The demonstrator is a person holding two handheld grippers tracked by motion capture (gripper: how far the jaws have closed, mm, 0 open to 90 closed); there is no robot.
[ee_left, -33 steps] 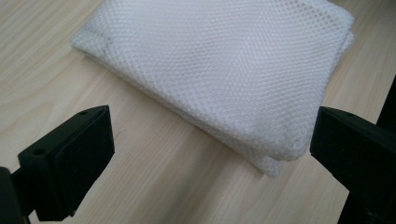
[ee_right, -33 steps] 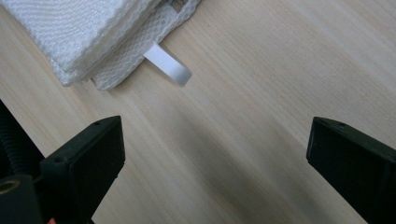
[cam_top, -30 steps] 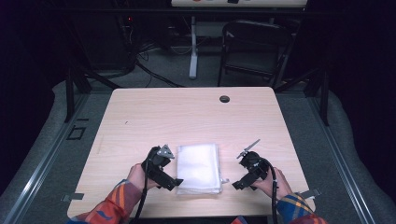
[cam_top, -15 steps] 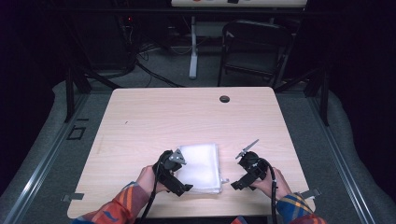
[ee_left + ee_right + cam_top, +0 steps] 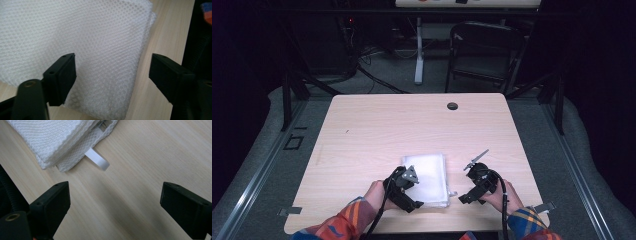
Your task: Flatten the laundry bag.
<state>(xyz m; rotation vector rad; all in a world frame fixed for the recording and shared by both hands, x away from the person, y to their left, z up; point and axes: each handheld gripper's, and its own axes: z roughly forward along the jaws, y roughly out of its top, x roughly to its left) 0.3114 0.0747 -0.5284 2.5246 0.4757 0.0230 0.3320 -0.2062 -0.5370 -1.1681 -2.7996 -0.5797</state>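
The left tool, jaws wide and empty, is straddling the folded mesh bag's near edge; closing comes next. The right tool is gaping empty beside it.

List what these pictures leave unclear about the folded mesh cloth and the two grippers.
- High view: the left gripper covers the white mesh cloth's near-left corner.
- Left gripper view: the cloth runs off the top and left edges.
- Right gripper view: the white loop's attachment is tucked under the folds.

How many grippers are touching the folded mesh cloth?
0. The left gripper hangs open over the mesh cloth; the right gripper is open beside it, over bare table.
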